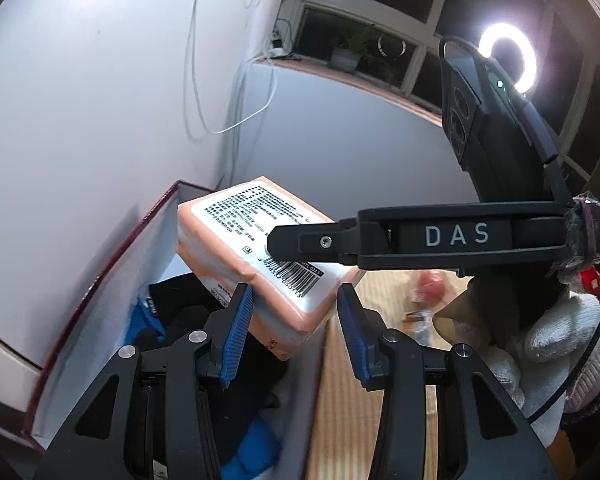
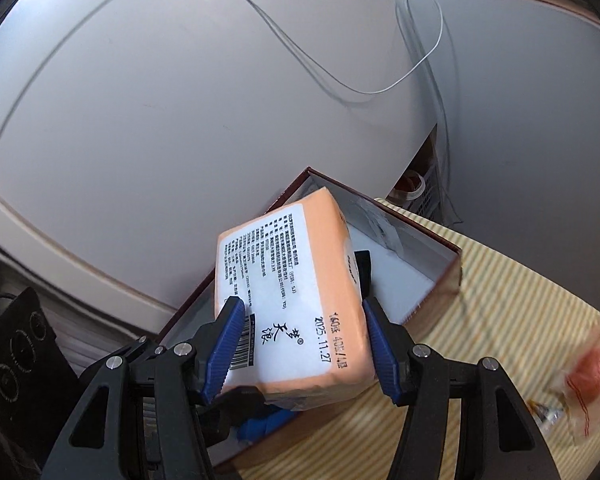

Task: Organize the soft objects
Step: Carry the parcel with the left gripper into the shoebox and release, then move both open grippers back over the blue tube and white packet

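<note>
Right claw (image 2: 302, 344) clamped on the tissue pack (image 2: 288, 300), blue pads (image 2: 380, 344) pressed against both its sides. Pack is orange with a white printed label, tilted, held above the open box (image 2: 440, 256) at frame centre in the right wrist view. Box is dark red outside, white inside, sitting on a striped table (image 2: 500, 320) by the wall. Dark and blue cloth items (image 1: 236, 452) lie in the box, lower left of the left wrist view.

Left claw (image 1: 296, 332) apart, nothing between its pads; the pack sits just beyond its tips. A gloved hand (image 1: 540, 344) shows at right. A blurred red packet (image 2: 588, 376) lies on the table, far right.
</note>
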`<state>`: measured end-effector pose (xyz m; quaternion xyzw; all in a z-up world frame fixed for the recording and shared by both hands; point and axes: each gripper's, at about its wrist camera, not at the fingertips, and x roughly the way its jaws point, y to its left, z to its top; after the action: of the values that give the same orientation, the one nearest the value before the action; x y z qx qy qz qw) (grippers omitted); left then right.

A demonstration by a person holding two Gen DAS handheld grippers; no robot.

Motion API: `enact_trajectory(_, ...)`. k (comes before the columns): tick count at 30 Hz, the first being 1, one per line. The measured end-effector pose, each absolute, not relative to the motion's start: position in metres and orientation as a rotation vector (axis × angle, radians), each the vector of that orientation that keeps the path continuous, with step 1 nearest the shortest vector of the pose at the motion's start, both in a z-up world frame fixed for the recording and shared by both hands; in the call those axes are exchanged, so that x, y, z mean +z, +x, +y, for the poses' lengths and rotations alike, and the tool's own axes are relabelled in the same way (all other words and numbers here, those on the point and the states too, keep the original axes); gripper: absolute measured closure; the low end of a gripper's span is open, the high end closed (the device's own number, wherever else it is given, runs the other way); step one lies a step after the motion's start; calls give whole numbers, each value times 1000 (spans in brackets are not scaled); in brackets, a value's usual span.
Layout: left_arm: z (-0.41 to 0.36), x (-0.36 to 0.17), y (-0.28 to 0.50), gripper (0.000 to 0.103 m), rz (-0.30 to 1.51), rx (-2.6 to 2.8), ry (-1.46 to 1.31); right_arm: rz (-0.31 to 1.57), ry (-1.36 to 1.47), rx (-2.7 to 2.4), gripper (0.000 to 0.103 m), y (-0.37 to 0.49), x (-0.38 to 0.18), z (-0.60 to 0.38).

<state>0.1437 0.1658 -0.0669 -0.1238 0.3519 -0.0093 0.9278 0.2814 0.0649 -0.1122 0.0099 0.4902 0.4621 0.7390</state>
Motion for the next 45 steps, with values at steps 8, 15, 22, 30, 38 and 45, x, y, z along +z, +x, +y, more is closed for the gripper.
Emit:
enact_trajectory(8,180,-79,163,61,773,65,-223,1072,31,951,46,298,-110,83)
enact_trajectory(15,184,-76,151,61,758,64,-252,1039,-11,912,46,289,-99,66)
enact_trajectory(22,169,-60,129,61,717,20,-248,999,-21,884,39,266,-80,23)
enact_trajectory(30,124,-51,104,60,692,-73,-225,892,-65,802,36,211,-54,-66)
enact_trajectory(38,62,-52,86,60,692,-202,-192,819,52,676,34,164,-55,-193)
enact_trajectory(45,4,-70,82,60,736,-336,-160,795,54,545,34,116,-77,-280)
